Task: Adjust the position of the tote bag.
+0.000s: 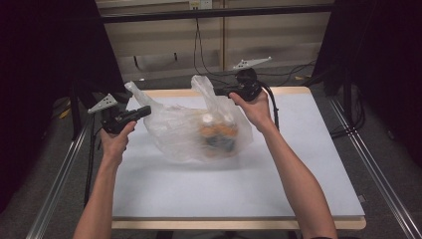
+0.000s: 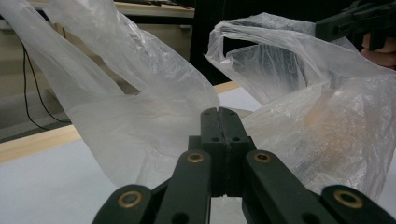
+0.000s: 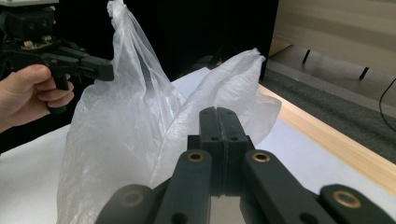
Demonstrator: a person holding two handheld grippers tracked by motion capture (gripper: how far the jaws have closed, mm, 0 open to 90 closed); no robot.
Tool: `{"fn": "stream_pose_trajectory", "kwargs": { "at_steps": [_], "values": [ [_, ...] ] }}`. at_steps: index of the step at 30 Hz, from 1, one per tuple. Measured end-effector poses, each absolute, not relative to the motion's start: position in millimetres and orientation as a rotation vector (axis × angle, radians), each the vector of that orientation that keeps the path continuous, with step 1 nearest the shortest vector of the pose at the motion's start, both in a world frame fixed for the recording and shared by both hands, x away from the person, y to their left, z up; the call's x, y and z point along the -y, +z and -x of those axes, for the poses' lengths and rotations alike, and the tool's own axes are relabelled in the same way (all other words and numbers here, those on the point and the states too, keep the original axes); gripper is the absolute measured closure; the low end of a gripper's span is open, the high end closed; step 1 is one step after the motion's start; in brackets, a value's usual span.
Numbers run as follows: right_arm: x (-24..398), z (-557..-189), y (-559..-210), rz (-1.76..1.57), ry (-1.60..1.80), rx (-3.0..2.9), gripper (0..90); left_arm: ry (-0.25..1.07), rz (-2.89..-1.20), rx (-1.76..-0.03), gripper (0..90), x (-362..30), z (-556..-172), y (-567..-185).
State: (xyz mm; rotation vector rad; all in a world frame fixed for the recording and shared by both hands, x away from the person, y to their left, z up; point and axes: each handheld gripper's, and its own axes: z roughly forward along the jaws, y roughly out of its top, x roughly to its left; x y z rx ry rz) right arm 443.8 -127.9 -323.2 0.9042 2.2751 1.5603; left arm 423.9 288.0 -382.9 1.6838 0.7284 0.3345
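A clear plastic bag lies on the white table, with orange and dark items blurred inside it. My left gripper is shut on the film at the bag's left side, just below the upright left handle. My right gripper is shut on the base of the right handle. In the left gripper view the closed jaws pinch the bag film, with the other gripper at top right. In the right gripper view the closed jaws pinch the bag, with the other gripper at left.
Black cables trail over the floor behind the table. Metal rails run along the floor on both sides. Dark curtains stand at left and right. A wooden rim edges the table's front.
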Motion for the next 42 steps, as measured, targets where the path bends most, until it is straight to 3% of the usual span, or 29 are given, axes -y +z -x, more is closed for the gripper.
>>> {"fn": "stream_pose_trajectory", "kwargs": {
  "at_steps": [14,42],
  "values": [
    [165.5,-419.0,-318.8,-0.906,1.622,-2.199,90.0,0.399,-1.748,-0.653,90.0,-276.8,-409.9,-372.0],
    [245.8,-356.2,-326.4,-0.904,1.739,-2.027,90.0,0.386,-1.737,-0.522,90.0,-252.6,-377.6,-338.7]
  ]
}}
